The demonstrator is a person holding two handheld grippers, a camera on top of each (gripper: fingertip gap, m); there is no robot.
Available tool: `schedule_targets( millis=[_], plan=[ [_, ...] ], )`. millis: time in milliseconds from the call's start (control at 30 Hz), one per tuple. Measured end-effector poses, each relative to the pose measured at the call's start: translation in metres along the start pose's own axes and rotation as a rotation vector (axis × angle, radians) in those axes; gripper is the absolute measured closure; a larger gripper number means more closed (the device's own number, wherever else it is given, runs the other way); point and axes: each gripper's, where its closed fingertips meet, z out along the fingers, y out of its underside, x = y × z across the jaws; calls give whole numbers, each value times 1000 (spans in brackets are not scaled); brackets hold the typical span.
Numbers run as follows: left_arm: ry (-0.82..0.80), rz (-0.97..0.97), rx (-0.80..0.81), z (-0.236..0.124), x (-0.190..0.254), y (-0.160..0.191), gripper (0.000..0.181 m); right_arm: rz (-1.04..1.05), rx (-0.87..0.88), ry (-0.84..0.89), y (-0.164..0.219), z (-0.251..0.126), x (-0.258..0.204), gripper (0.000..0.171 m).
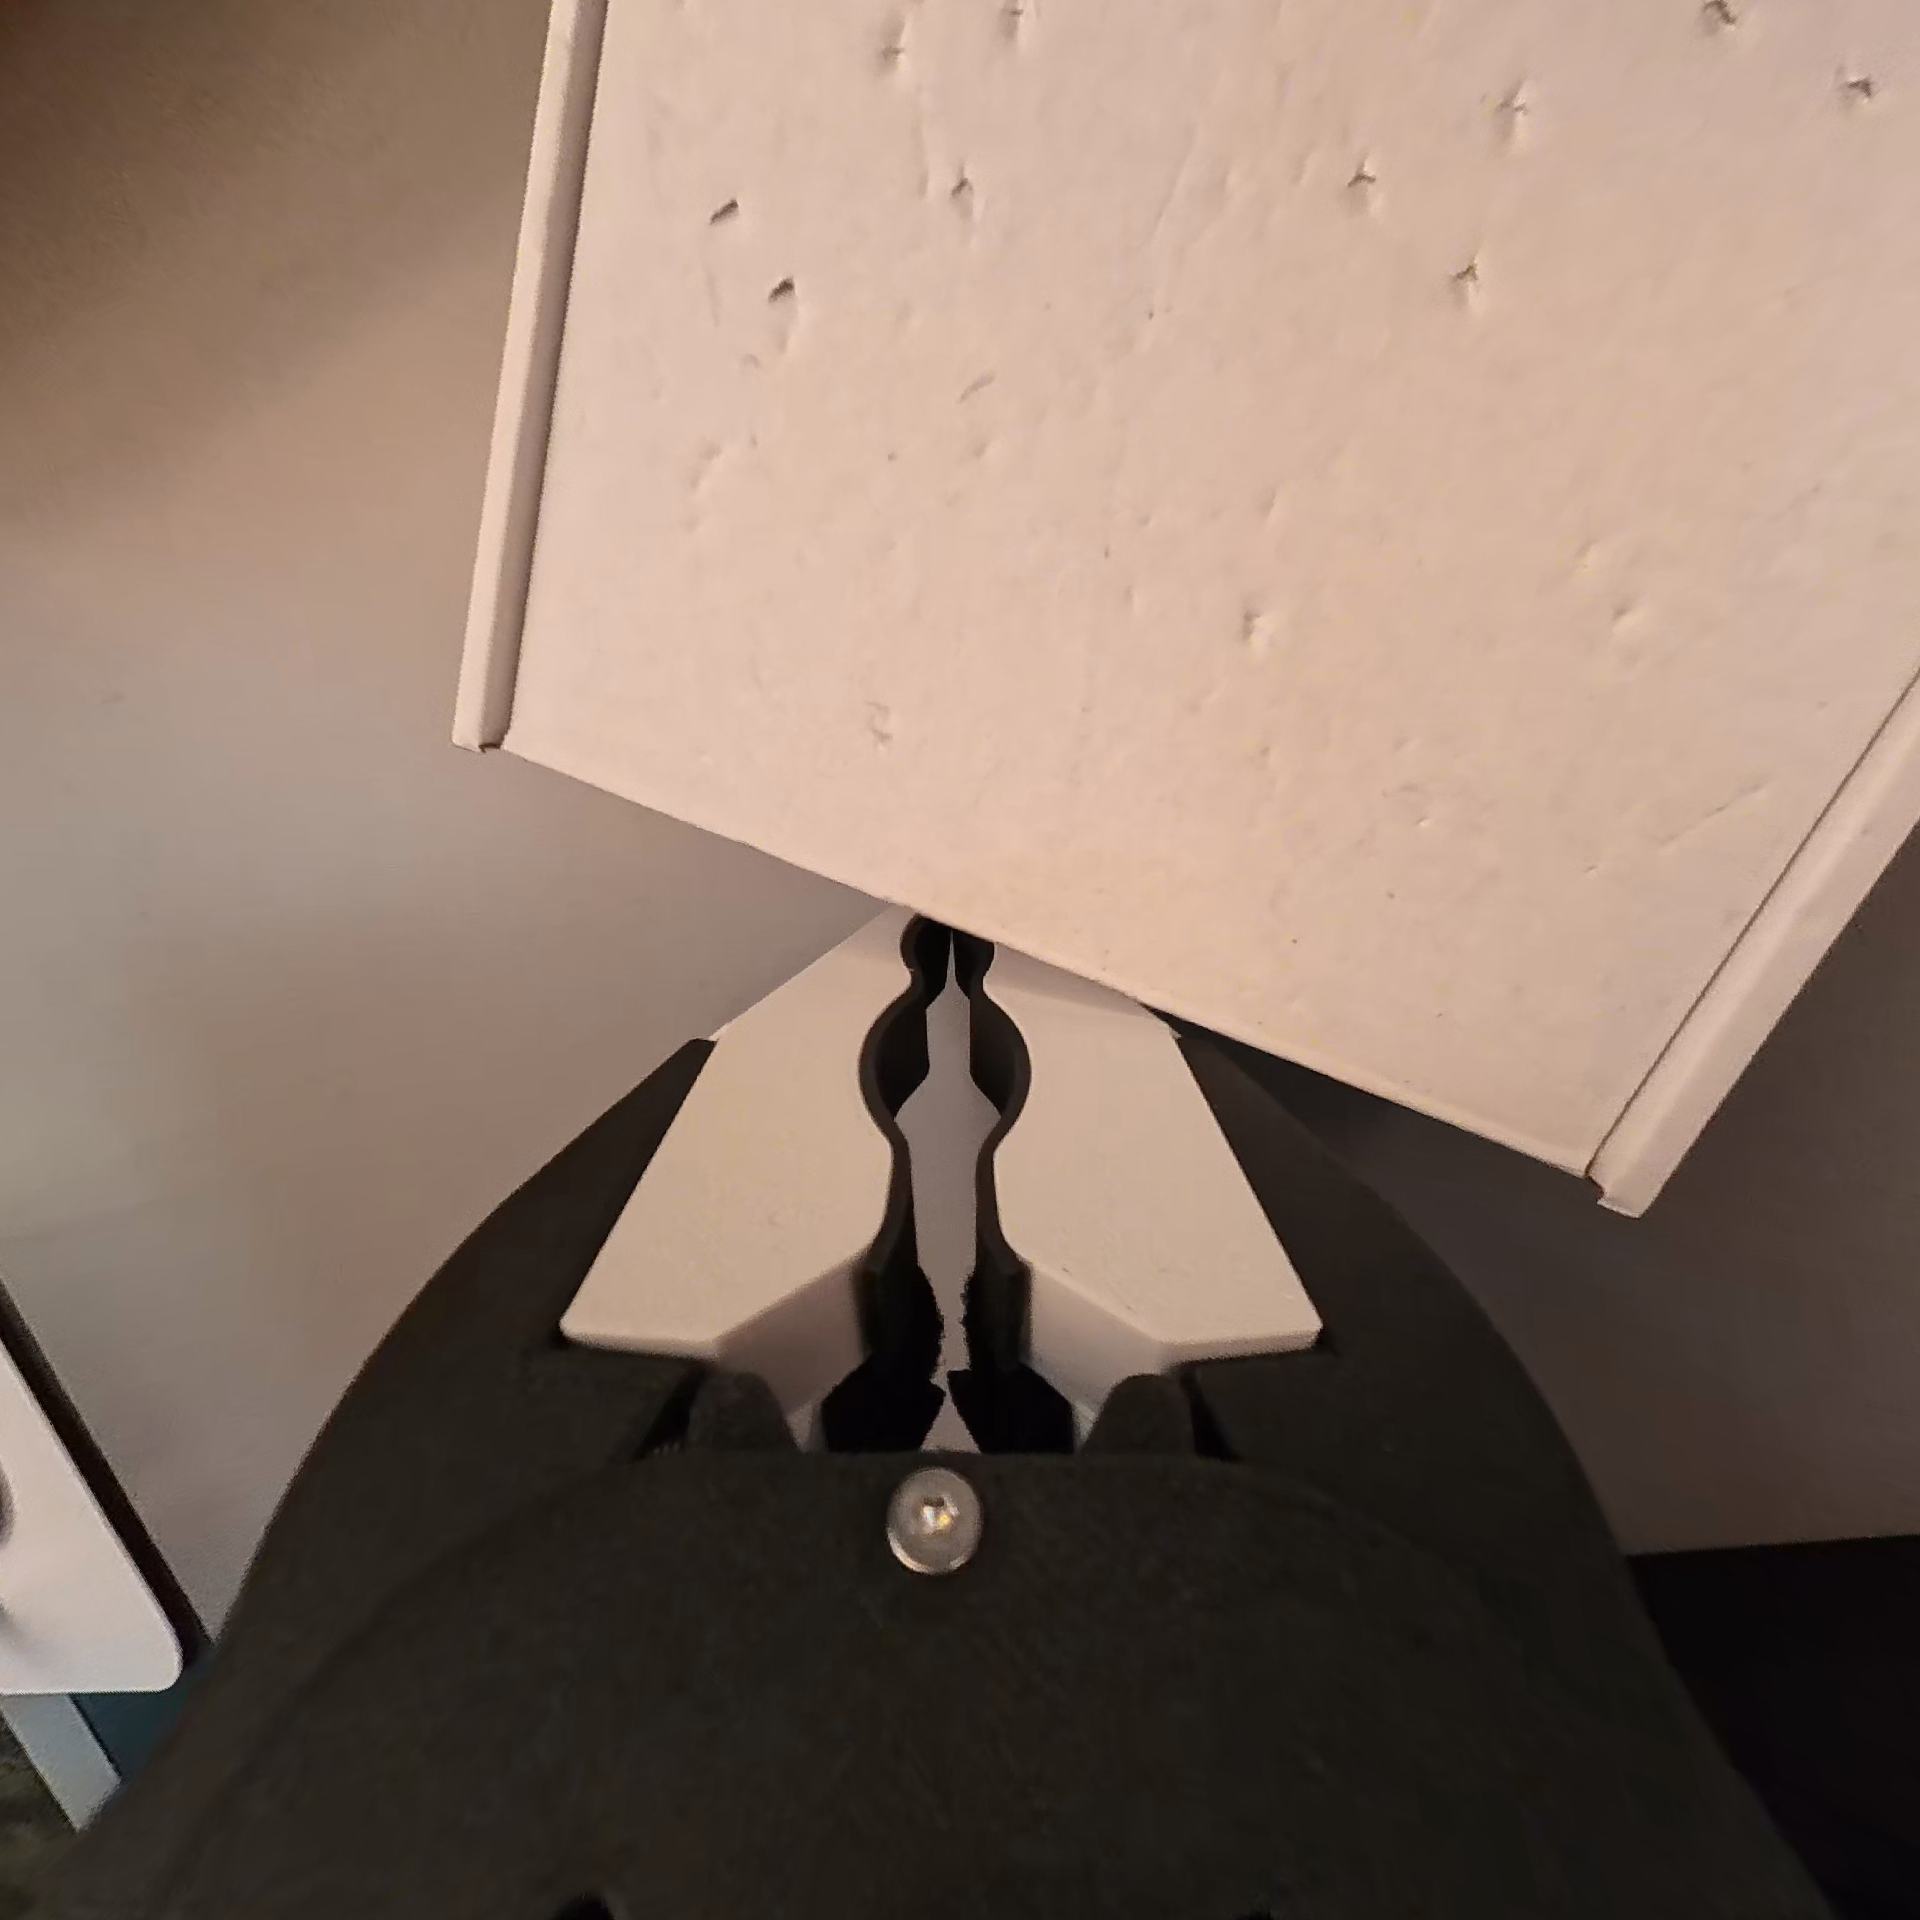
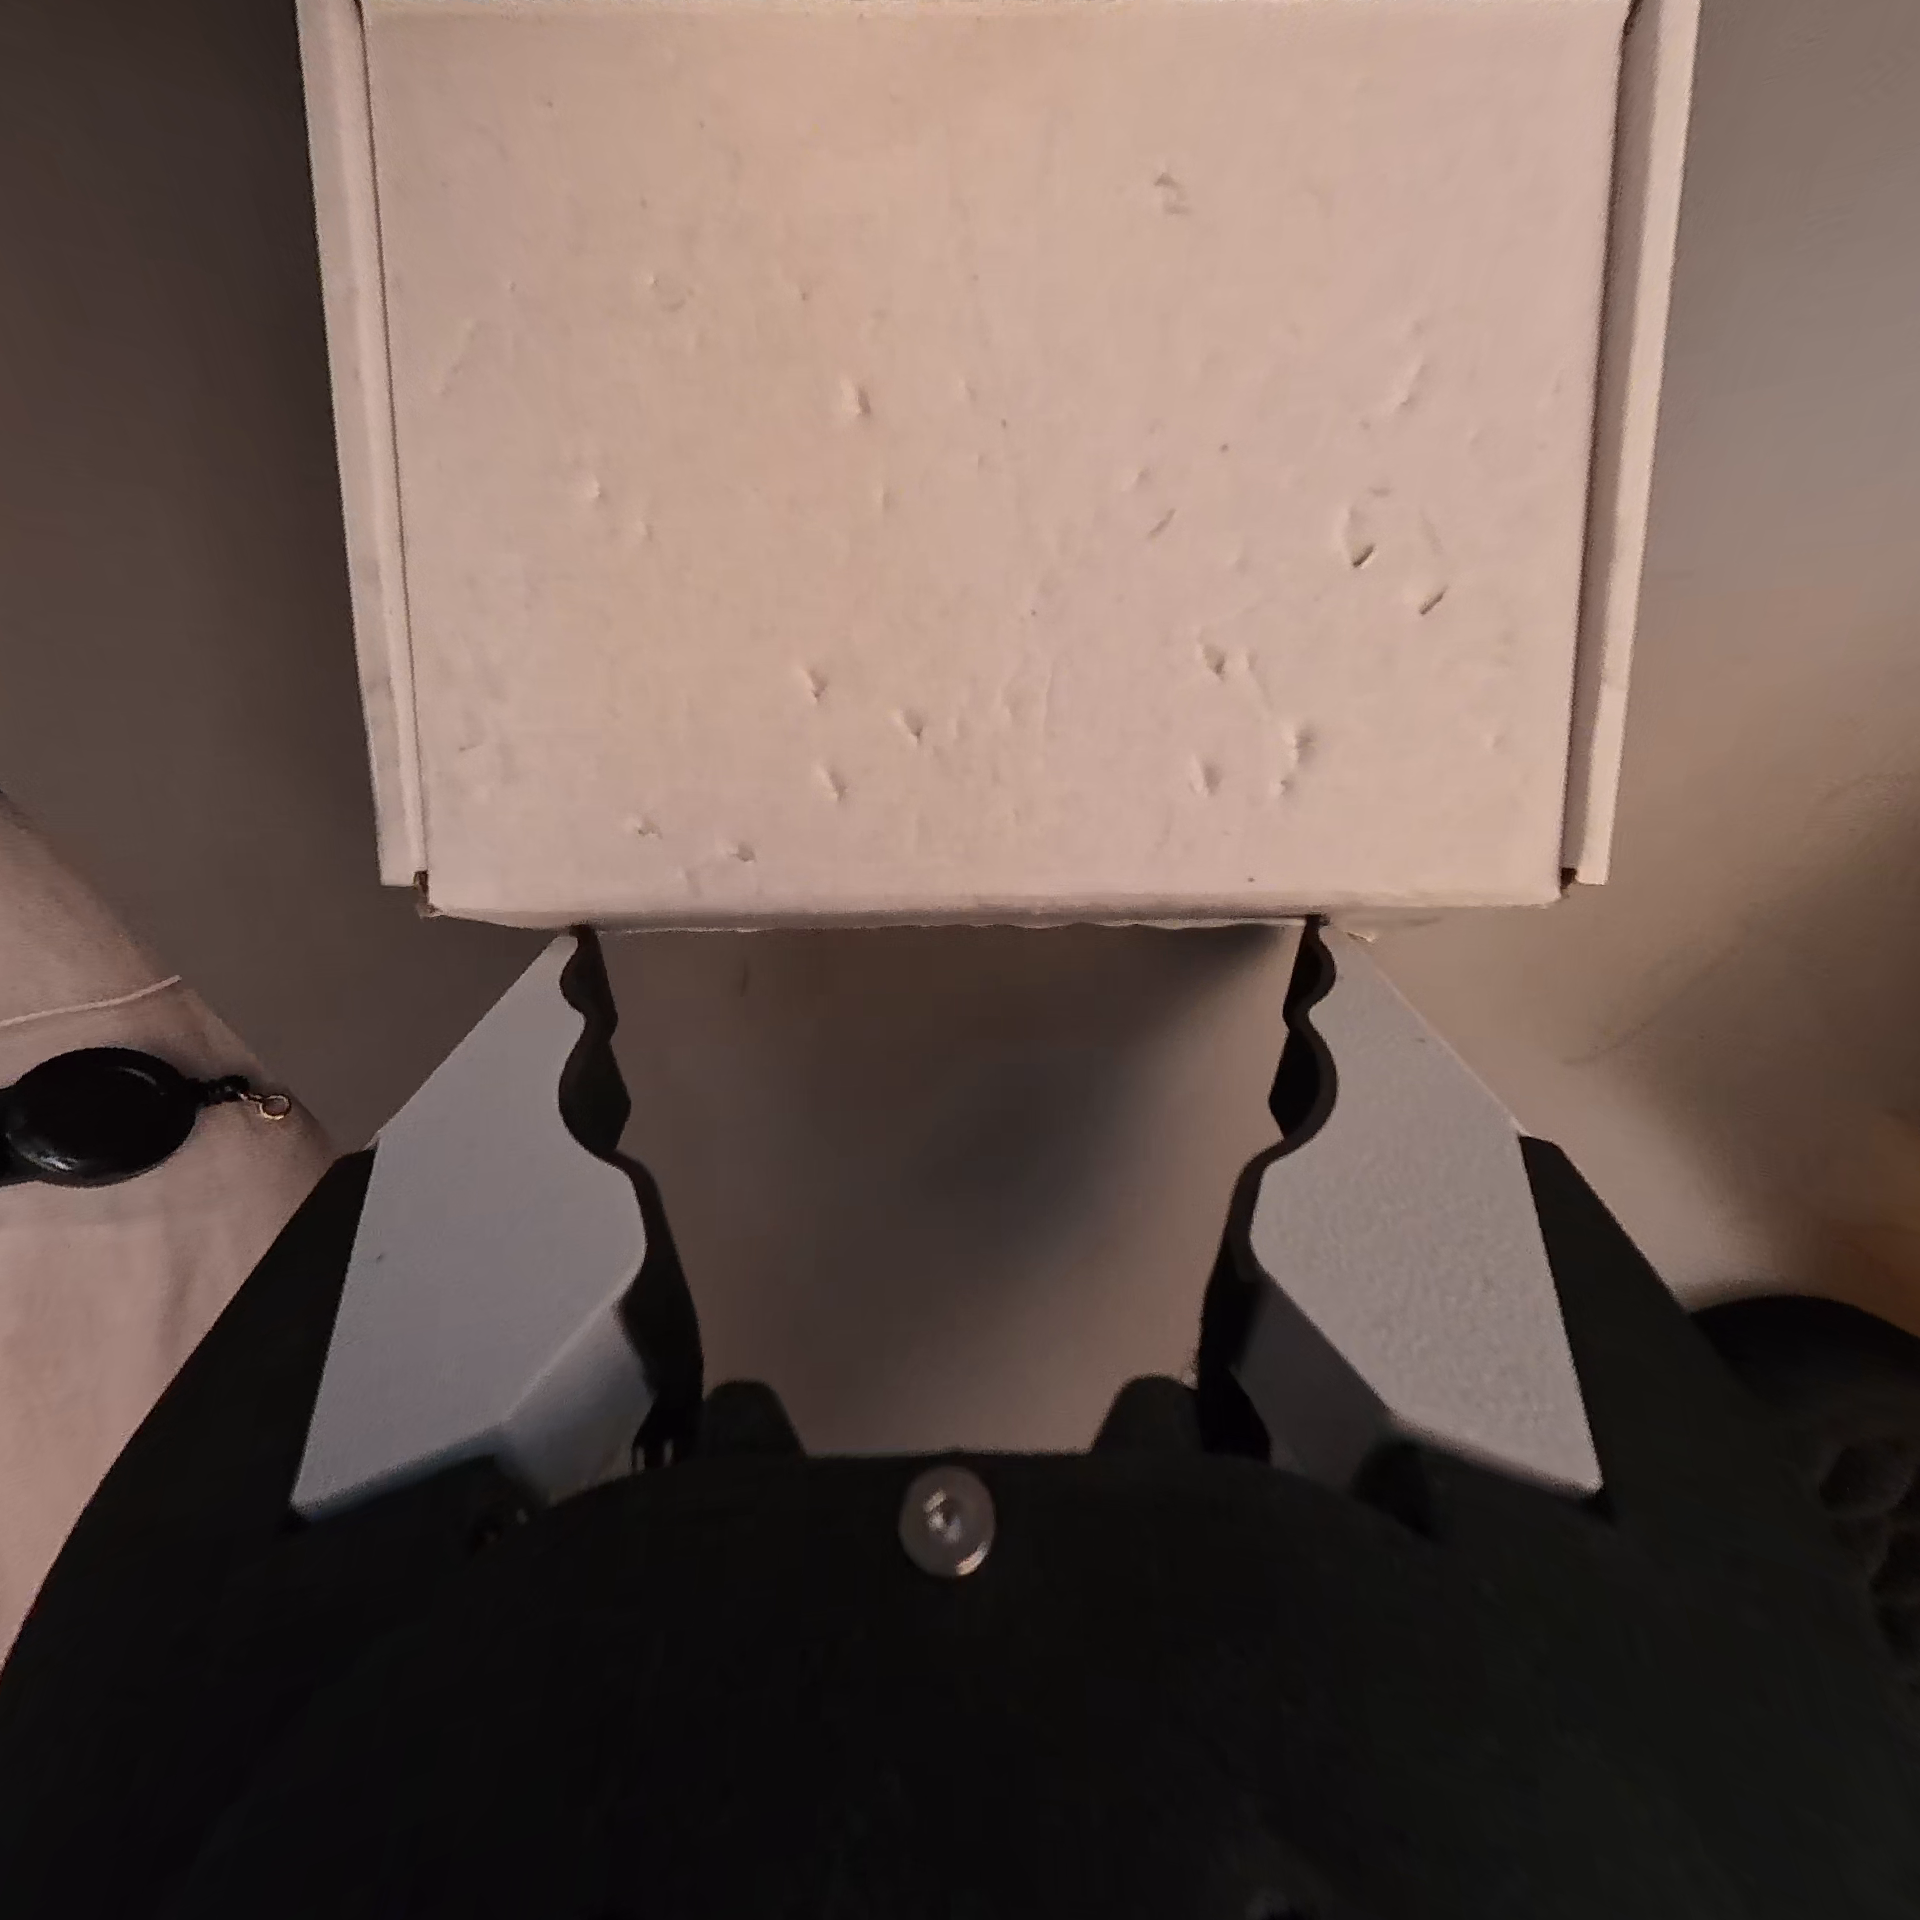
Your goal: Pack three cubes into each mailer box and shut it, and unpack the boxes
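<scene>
In the left wrist view a white mailer box (image 1: 1195, 520), shut and dented, hangs tilted in the air in front of a beige wall. My left gripper (image 1: 951, 940) is shut on its lower edge. In the right wrist view a white dented mailer box (image 2: 987, 468) fills the upper half, also off the table. My right gripper (image 2: 948, 935) has its jaws wide apart and clamps the box's shadowed narrow wall (image 2: 935, 1143) between its pads. I cannot tell whether both views show the same box. No cubes are in view.
A white piece of furniture (image 1: 62, 1558) stands at the lower left of the left wrist view, and a dark surface (image 1: 1818, 1683) lies at the lower right. In the right wrist view a person's arm with a black bracelet (image 2: 94, 1127) is at the left. About 11 cm separates my left fingertips from my right.
</scene>
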Motion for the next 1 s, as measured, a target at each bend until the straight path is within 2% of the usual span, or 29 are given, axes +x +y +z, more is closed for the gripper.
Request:
schedule_targets(
  millis=[267,367,1000],
  plan=[
    [-26,-14,-24,-1,-5,7,181,33,-31,10,-3,2,1,43],
    [-29,-12,-25,-1,-5,7,181,40,-16,46,-2,3,5,27],
    [-23,-32,12,0,-4,4,181,29,2,32,2,11,0,26]
  ],
)
